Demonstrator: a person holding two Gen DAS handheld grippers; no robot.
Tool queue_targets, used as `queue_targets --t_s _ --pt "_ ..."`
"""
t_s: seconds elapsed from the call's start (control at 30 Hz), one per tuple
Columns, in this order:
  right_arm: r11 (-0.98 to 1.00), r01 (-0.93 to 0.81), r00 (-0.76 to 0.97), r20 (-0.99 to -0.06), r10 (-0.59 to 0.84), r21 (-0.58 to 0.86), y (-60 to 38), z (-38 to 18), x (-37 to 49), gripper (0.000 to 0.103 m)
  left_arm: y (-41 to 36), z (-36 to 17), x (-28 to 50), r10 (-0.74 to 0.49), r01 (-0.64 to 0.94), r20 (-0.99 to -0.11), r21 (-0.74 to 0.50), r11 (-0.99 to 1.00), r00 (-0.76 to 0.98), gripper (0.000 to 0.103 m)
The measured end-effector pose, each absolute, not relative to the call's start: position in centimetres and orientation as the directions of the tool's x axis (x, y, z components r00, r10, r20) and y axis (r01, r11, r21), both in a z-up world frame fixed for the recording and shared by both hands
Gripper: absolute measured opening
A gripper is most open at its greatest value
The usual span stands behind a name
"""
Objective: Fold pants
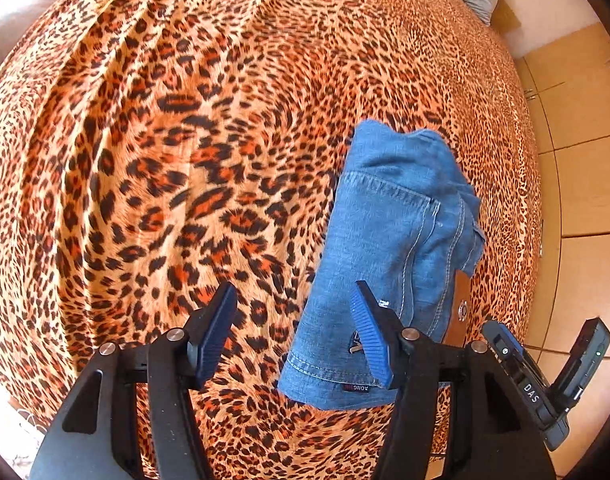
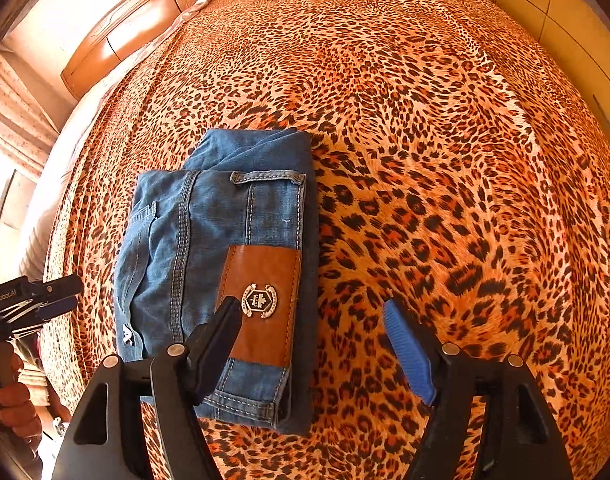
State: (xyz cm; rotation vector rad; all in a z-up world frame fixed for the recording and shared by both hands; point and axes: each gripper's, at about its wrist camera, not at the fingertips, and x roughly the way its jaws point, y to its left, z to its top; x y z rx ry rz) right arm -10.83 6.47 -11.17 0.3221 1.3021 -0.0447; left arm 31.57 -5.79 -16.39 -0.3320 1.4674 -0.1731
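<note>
So the jeans (image 2: 221,264) are sitting as a compact folded bundle on the leopard-print bed (image 2: 445,160), long axis running near-to-far, brown leather patch (image 2: 261,300) facing up at the near end. Looks to me like the folding is basically done, maybe just a tidy-up left.

Right gripper (image 2: 313,346) hovers above the bundle's near right edge: its left finger is over the patch, its right finger over bare bedspread, so the jeans lie mostly to the left of it. Fingers are spread wide with nothing in them.

Left gripper (image 1: 295,330) is on the other side, so the jeans (image 1: 389,248) lie to its right, with its right finger over the near hem. Also open, about halfway, and holding nothing.

Both hands seem about equally near, 1 per long side, pointing steeply down. Tons of open bedspread to the far side and right in the right wrist view. The bed edge and floor (image 1: 577,184) are just past the bundle in the left wrist view, so I'd avoid shoving it that way.
</note>
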Motion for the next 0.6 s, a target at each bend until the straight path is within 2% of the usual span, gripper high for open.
queue_targets --t_s 0.07,0.2,0.23,0.37,0.47,0.53,0.6 --pt "0.953 0.217 0.271 -0.951 0.151 0.213 6.7 -10.5 -11.3 0.079 -7.7 -17.1 31.1 -0.304 -0.056 -0.948 -0.310 0.949 0.096 0.058" --pt "0.954 0.205 0.261 -0.952 0.160 0.217 7.4 -9.7 -12.1 0.083 -12.4 -19.4 29.4 -0.182 0.073 -0.983 -0.179 0.981 0.034 0.058" --pt "0.961 0.191 0.251 -0.956 0.149 0.200 7.7 -9.7 -12.4 0.087 -12.7 -19.3 28.7 -0.170 0.088 -0.984 -0.165 0.982 0.055 0.058" --pt "0.980 0.151 0.232 -0.968 0.091 0.129 7.8 -9.3 -14.6 0.088 -11.9 -17.8 27.0 -0.224 0.096 -0.972 -0.216 0.972 0.077 0.058" --pt "0.978 0.171 0.291 -0.954 0.067 0.121 7.0 -7.3 -16.5 0.088 -10.5 -15.8 24.9 -0.228 0.107 -0.962 -0.214 0.971 0.152 0.058" --pt "0.983 0.176 0.378 -0.926 -0.014 0.057 7.1 -4.7 -17.9 0.088 -9.9 -14.4 23.5 -0.208 0.132 -0.954 -0.182 0.974 0.216 0.058" --pt "0.982 0.169 0.489 -0.857 -0.162 -0.089 8.3 -1.4 -19.5 0.088 -9.5 -13.5 22.2 -0.195 0.140 -0.944 -0.162 0.977 0.267 0.058"
